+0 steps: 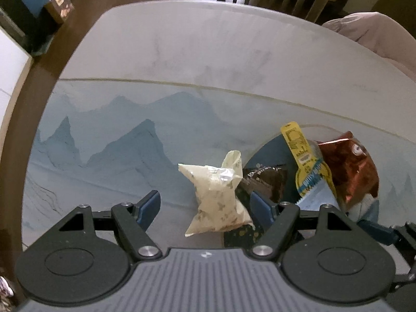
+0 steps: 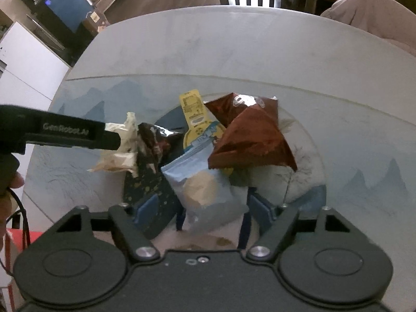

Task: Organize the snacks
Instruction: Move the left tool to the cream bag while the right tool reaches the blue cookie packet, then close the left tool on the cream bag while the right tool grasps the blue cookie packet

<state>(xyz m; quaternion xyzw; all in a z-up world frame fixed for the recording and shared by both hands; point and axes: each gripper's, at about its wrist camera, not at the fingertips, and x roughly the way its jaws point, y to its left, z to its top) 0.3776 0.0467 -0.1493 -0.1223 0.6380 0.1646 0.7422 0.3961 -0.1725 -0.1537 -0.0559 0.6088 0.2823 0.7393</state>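
Snacks sit heaped near my table's [image 1: 208, 39] near edge: cream packet [image 1: 218, 200], dark packet [image 2: 153, 140], yellow pouch [image 2: 195, 114], red-brown bag [image 2: 249, 135], pale blue bag [image 2: 205, 187]. Left gripper [image 1: 205, 208] is spread around the cream packet, its pads clear of it. Right gripper [image 2: 205, 208] brackets the pale blue bag; I can't tell if it pinches.

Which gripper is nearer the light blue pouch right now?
Right. The right gripper has the light blue pouch between its open fingers. The left gripper is off beside the pile, straddling the cream packet.
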